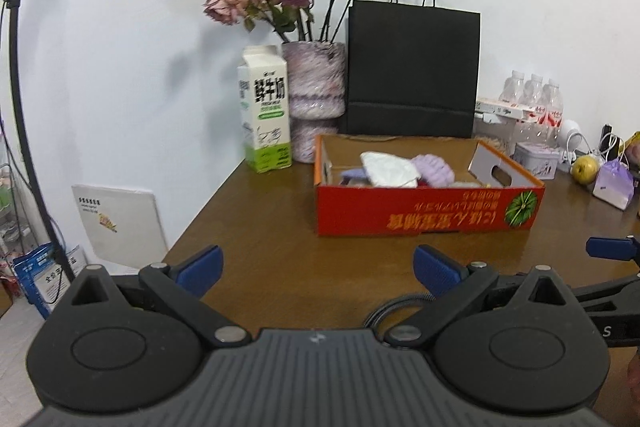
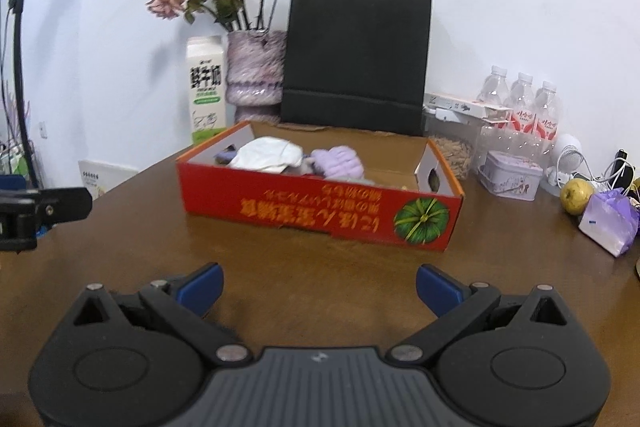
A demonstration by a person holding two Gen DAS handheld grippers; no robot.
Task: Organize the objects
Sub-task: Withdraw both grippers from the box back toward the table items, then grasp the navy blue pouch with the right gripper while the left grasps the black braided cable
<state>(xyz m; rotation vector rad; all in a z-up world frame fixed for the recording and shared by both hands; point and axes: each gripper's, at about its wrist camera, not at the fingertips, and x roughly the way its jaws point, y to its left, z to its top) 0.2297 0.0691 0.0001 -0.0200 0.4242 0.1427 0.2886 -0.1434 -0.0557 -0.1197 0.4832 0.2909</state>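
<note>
Inside red box [image 1: 424, 215], white cloth [image 1: 386, 169], purple bundle [image 1: 434, 169]; both grippers spread wide, empty

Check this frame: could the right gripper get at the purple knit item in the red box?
Probably yes: the right gripper is open, bare table lies before it, and the purple knit item sits exposed in the topless red box.

Two low wrist views above the table [image 1: 280, 267] — side by side, sharing the red box [image 2: 320, 203].
</note>
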